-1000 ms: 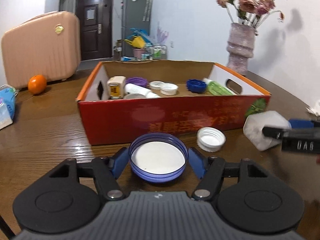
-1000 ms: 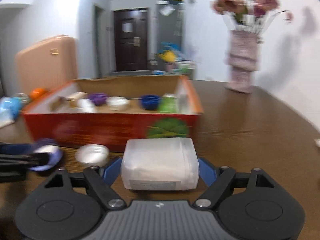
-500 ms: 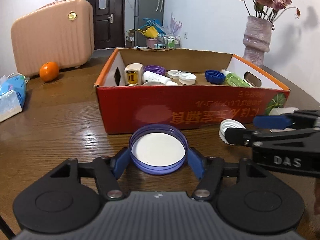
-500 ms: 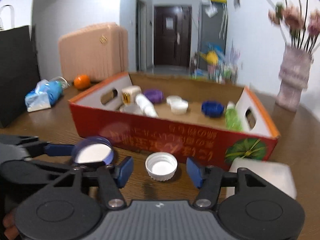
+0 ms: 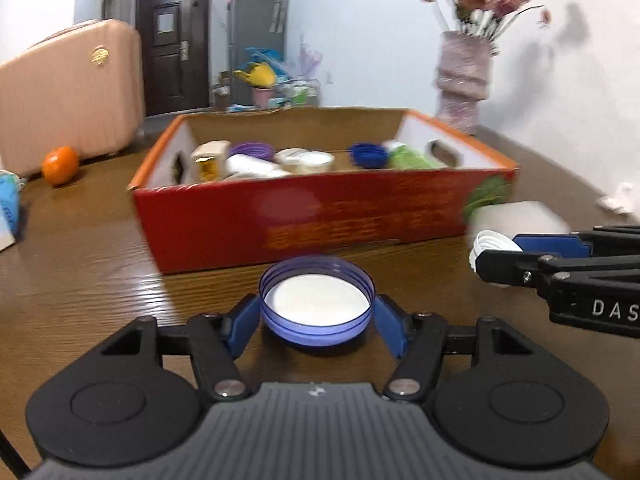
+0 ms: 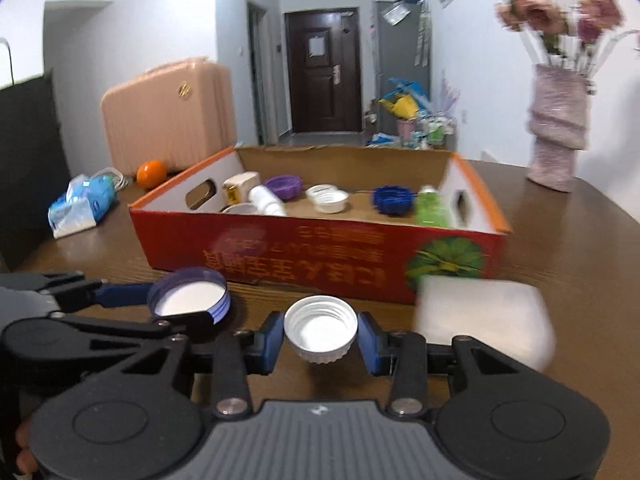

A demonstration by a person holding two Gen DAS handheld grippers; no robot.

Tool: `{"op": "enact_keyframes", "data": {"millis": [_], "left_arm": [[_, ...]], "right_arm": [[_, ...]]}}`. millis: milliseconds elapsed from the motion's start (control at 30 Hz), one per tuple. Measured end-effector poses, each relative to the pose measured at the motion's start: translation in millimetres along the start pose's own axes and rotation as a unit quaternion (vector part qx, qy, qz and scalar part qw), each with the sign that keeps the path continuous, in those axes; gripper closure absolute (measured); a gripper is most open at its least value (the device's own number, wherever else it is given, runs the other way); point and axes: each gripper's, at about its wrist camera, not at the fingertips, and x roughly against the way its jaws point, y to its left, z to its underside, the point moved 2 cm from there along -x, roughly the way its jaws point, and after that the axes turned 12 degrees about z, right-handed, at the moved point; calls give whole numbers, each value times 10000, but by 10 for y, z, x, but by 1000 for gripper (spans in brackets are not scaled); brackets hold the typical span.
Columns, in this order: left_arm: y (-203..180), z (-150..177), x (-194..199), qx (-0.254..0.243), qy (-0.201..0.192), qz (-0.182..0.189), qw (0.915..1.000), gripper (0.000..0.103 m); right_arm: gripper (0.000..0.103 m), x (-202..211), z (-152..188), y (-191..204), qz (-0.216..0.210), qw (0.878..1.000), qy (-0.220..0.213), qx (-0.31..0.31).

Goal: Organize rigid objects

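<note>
My left gripper [image 5: 317,316] is shut on a purple lid [image 5: 317,305] with a white inside, held just above the table in front of the red cardboard box [image 5: 320,216]. My right gripper [image 6: 320,334] is shut on a white ribbed cap [image 6: 320,333], lifted a little off the table. The right gripper's fingers [image 5: 552,246] and the cap [image 5: 490,244] show at the right of the left wrist view. The left gripper's fingers [image 6: 120,294] and the purple lid [image 6: 188,298] show at the left of the right wrist view. A white translucent container [image 6: 484,320] lies on the table to the right.
The box [image 6: 320,248] holds several lids, a white bottle, a green bottle [image 6: 430,206] and a small carton. A vase with flowers [image 6: 556,136] stands at the back right. An orange [image 5: 60,165], a pink suitcase [image 5: 68,92] and a tissue pack [image 6: 82,206] are at the left.
My right gripper let go of the white container, moved left and closed on the white cap. My left gripper kept the purple lid and shifted slightly.
</note>
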Motion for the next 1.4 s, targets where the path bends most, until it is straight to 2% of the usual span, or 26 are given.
{"op": "enact_keyframes", "data": {"millis": [67, 200, 333, 433, 533, 567, 633, 733, 767, 800, 867, 900, 967, 1067, 1200, 1300, 1400], "left_arm": [[-165, -143, 104, -116, -208, 311, 9992, 39], [-284, -595, 97, -422, -448, 505, 9968, 39], [-49, -1114, -381, -131, -170, 601, 9980, 39], [182, -1391, -960, 262, 289, 630, 9972, 39], [430, -1483, -1446, 501, 804, 391, 9947, 39], [505, -1501, -1571, 582, 924, 273, 9937, 39], [616, -1550, -1648, 775, 1008, 292, 9915, 39], [735, -1495, -1585, 811, 815, 184, 9932, 27], [786, -1473, -1563, 965, 788, 268, 9918, 19], [826, -1451, -1519, 1101, 712, 466, 9903, 17], [860, -1427, -1448, 1186, 480, 668, 9895, 11], [858, -1430, -1453, 1170, 484, 610, 9901, 10], [846, -1448, -1399, 1145, 461, 560, 9908, 10], [799, -1535, -1280, 1099, 302, 601, 9917, 8], [741, -1619, -1086, 813, 22, 276, 9963, 7], [709, -1570, -813, 772, -182, 80, 9968, 7], [618, -1451, -450, 492, -332, -117, 9982, 6]], "right_arm": [[64, 177, -49, -157, 74, 9997, -202, -125], [64, 246, -337, -353, 160, 9982, -565, -130], [64, -55, -734, -446, 31, 9977, -671, -62], [64, -592, -1004, -423, -41, 9995, -326, -23], [64, -1092, -1167, -365, 1, 9998, 43, 206], [64, -1236, -1210, -363, -58, 9996, 153, 237], [63, -1504, -1290, -384, -212, 9986, 451, 165], [62, -1754, -1375, -405, -230, 9977, 633, 83], [62, -1794, -1384, -414, -189, 9977, 653, 9], [59, -1828, -1380, -424, -157, 9977, 659, -84], [43, -1861, -1371, -456, -197, 9975, 635, -243], [44, -1865, -1372, -453, -228, 9968, 728, -224], [44, -1786, -1395, -459, -134, 9981, 551, -236], [43, -1701, -1439, -495, -291, 9982, 367, -373], [42, -1626, -1479, -478, -213, 9988, 291, -327], [42, -1384, -1481, -494, -187, 9993, 59, -322], [35, -1069, -1434, -552, -208, 9992, -78, -335]]}}
